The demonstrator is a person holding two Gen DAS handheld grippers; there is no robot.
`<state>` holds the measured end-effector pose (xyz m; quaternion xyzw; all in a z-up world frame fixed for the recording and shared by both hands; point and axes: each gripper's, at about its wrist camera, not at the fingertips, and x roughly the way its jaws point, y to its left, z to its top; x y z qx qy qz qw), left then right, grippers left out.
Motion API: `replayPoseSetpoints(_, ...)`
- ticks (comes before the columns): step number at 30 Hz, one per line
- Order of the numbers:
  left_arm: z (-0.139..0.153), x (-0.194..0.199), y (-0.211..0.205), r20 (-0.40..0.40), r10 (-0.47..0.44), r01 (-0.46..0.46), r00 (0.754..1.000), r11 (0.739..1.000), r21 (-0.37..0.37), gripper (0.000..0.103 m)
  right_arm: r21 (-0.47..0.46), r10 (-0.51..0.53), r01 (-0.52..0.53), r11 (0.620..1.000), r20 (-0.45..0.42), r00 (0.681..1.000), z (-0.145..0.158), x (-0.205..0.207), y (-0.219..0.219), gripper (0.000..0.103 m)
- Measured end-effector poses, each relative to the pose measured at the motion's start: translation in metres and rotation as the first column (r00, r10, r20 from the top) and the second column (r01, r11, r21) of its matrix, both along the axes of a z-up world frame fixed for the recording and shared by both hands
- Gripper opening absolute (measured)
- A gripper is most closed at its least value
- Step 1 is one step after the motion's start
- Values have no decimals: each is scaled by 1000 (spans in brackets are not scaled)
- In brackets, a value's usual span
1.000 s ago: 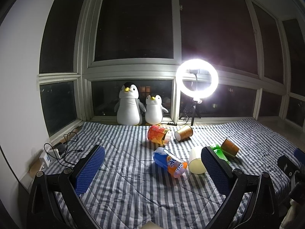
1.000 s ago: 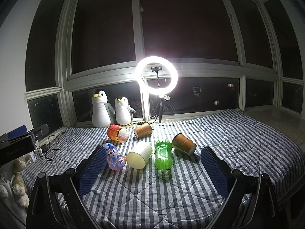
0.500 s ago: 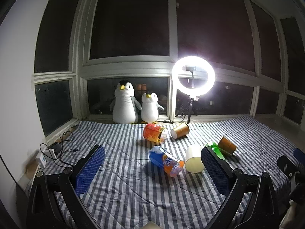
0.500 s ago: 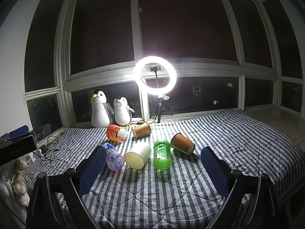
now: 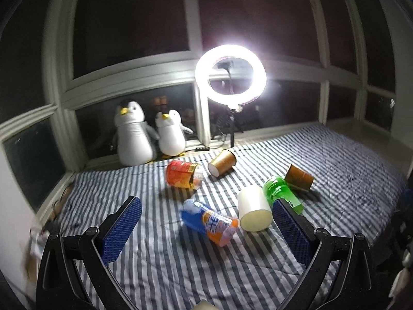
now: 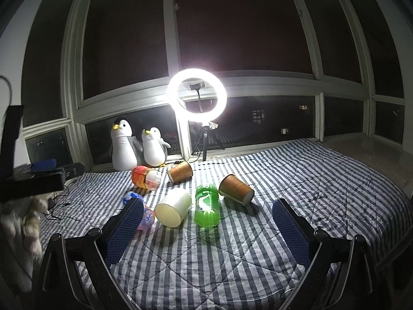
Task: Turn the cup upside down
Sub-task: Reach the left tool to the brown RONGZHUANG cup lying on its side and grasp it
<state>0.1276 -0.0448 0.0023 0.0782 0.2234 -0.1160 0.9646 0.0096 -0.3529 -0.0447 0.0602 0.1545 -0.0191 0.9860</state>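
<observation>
Striped bed (image 6: 296, 180) carries a white cup (image 6: 173, 210) lying beside the green bottle (image 6: 206, 205). Both grippers, left (image 5: 206, 228) and right (image 6: 207, 228), hover with fingers spread, empty. Best grasp: across the cup's wall, clear of the bottle.

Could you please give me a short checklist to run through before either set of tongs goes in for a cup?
1. Left tongs open and empty: ok.
2. Right tongs open and empty: ok.
3. Cups found: ok. The white cup and two brown paper cups all lie on their sides on the striped blanket.
4. Room around the white cup: not ok. The green bottle lies close on one side, the blue and orange bottle on the other.
5. Which cup is meant: cannot tell.
6. Cups empty: cannot tell; no spill shows.
</observation>
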Motion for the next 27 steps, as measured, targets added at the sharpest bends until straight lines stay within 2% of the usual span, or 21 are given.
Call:
replayPoseSetpoints(6, 0, 86, -21, -84, -81, 87, 993, 994, 64, 102, 7, -30, 30, 1000, -29, 999, -1, 23, -11, 99)
replayPoseSetpoints(12, -20, 178, -56, -174, -142, 169, 974, 974, 149, 102, -3, -56, 56, 998, -70, 996, -4, 54, -21, 99)
replayPoseSetpoints(16, -40, 244, -77, -281, -189, 234, 941, 963, 136, 102, -8, -68, 67, 998, -100, 993, -2, 77, -28, 99)
replayPoseSetpoints(19, -58, 296, -90, -353, -178, 237, 919, 963, 132, 102, -11, -76, 76, 997, -115, 990, -1, 92, -34, 99)
replayPoseSetpoints(22, -76, 334, -105, -398, -173, 249, 901, 957, 147, 102, -18, -89, 87, 996, -157, 984, -5, 112, -42, 99)
replayPoseSetpoints(27, -109, 389, -129, -499, -151, 268, 853, 948, 172, 101, -13, -106, 106, 994, -216, 971, -14, 133, -58, 99)
